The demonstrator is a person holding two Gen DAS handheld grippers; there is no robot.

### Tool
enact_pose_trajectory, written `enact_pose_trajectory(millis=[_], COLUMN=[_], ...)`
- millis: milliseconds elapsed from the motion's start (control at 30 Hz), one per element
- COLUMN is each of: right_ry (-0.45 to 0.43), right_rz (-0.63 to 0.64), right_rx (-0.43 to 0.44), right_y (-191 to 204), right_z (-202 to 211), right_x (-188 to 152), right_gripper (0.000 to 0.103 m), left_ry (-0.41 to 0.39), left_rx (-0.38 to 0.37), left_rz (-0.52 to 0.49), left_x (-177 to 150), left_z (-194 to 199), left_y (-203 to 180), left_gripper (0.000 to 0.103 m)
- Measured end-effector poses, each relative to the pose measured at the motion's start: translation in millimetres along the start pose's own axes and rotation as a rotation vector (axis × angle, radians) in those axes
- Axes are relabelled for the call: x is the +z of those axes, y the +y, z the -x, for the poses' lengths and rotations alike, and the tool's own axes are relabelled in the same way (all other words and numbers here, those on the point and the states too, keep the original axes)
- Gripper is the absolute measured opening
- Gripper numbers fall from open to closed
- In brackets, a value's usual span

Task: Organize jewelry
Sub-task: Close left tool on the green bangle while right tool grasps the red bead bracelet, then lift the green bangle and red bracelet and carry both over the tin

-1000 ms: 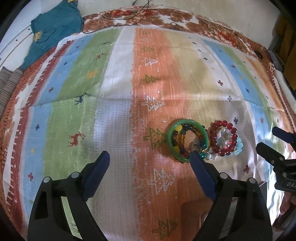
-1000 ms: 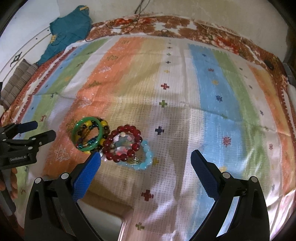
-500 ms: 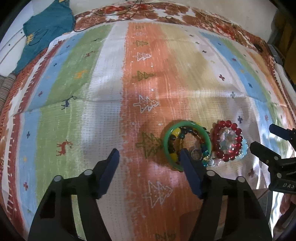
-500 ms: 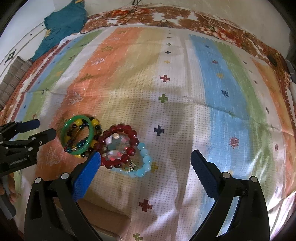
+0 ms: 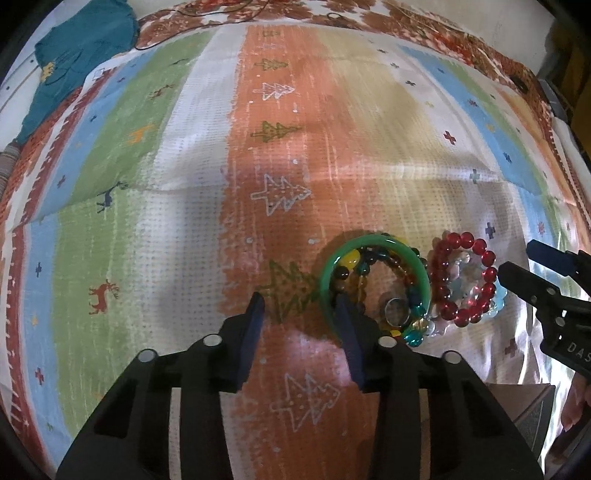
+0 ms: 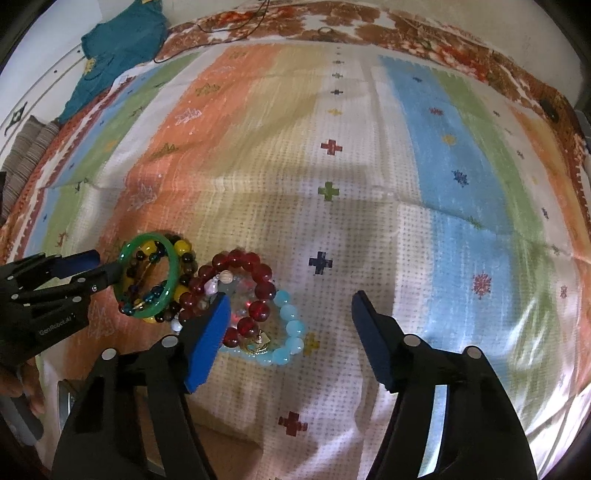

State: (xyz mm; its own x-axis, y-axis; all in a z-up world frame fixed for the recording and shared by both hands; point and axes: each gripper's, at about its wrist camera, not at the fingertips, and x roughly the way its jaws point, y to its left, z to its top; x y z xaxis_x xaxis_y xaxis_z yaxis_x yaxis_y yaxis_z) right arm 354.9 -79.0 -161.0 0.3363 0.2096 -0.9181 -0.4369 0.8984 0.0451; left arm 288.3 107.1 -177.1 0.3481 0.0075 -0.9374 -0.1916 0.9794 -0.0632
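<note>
A green bangle [image 5: 369, 242] [image 6: 147, 236] lies on the striped blanket with yellow, dark and teal bead strands [image 5: 351, 258] inside it. Right of it a red bead bracelet [image 5: 465, 238] [image 6: 258, 269] overlaps a pale blue bead bracelet [image 5: 498, 302] [image 6: 291, 328]. My left gripper [image 5: 299, 317] [image 6: 105, 266] is low at the bangle's left rim. Its jaws are closing, one finger at the rim, and the pads are not pressing. My right gripper [image 6: 291, 317] [image 5: 524, 262] hangs over the red and blue bracelets. Its jaws are closing too, still wide apart around them.
The striped blanket [image 5: 166, 147] covers the whole surface, and a brown patterned border runs along its far edge. A teal garment [image 5: 81, 48] [image 6: 122, 40] lies at the far left corner beside a black cable [image 6: 229, 22]. A brown box [image 5: 532, 413] sits by the near edge.
Both grippers have sunk closer to the jewelry and both pairs of jaws have narrowed. The left gripper's right finger now meets the bangle's rim. The right gripper's left finger now covers part of the red bracelet.
</note>
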Motion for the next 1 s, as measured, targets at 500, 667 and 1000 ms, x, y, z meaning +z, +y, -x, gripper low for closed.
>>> enact_pose_trajectory(millis=[500, 667, 1000], right_ry=[0.036, 0.029, -0.003], right_rz=[0.023, 0.048, 0.065], right_rx=[0.022, 0.017, 0.016], right_y=[8.8, 12.5, 14.7], right_z=[-19.5, -14.1, -0.3], right_x=[-1.3, -0.6, -2.1], right_gripper=[0.022, 0.015, 0.014], left_ry=[0.004, 0.003, -0.029], left_rx=[0.02, 0.032, 0.036], left_rz=[-0.008, -0.004, 0.001], left_x=[4.2, 4.2, 5.8], left_z=[-10.4, -8.3, 11.4], left_y=[-5.6, -5.4, -5.8], left_gripper=[0.006, 0.006, 0.006])
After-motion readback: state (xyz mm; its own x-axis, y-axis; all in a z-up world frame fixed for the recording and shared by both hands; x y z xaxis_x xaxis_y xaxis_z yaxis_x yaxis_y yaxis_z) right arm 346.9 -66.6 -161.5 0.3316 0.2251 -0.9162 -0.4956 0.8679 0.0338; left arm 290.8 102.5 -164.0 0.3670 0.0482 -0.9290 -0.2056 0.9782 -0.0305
